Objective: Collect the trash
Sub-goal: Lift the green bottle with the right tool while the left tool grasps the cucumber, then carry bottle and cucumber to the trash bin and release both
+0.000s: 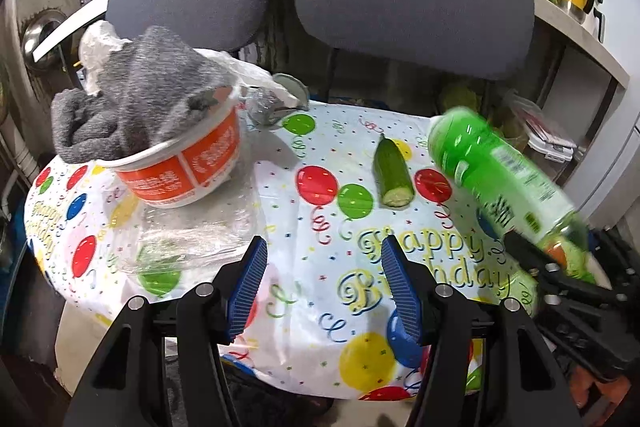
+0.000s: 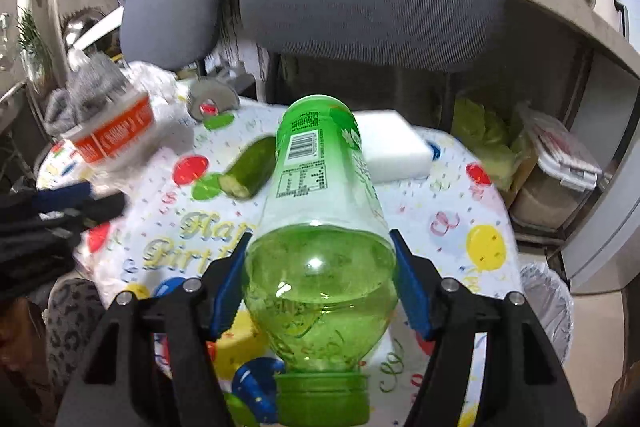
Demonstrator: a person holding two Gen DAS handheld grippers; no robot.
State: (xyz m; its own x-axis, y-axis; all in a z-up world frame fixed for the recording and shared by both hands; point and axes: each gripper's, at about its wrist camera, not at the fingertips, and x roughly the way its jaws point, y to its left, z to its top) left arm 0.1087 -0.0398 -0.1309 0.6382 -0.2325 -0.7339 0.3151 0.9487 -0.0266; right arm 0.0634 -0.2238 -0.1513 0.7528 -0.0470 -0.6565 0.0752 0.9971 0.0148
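Left wrist view: the left gripper hangs with jaws apart, holding nothing, near the cut green cucumber stub.

Right wrist view: the right gripper clamps the green plastic bottle at its shoulder above the cucumber stub; probably light, slick and crushable.

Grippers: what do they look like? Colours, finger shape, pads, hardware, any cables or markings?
Both look identical. The left gripper and the right gripper each have a black, angular frame with cut-out openings and two straight fingers. The pads are blue with a fine ribbed texture. Round silver bolts sit at the finger joints. No cables, markings or sleeves are visible.
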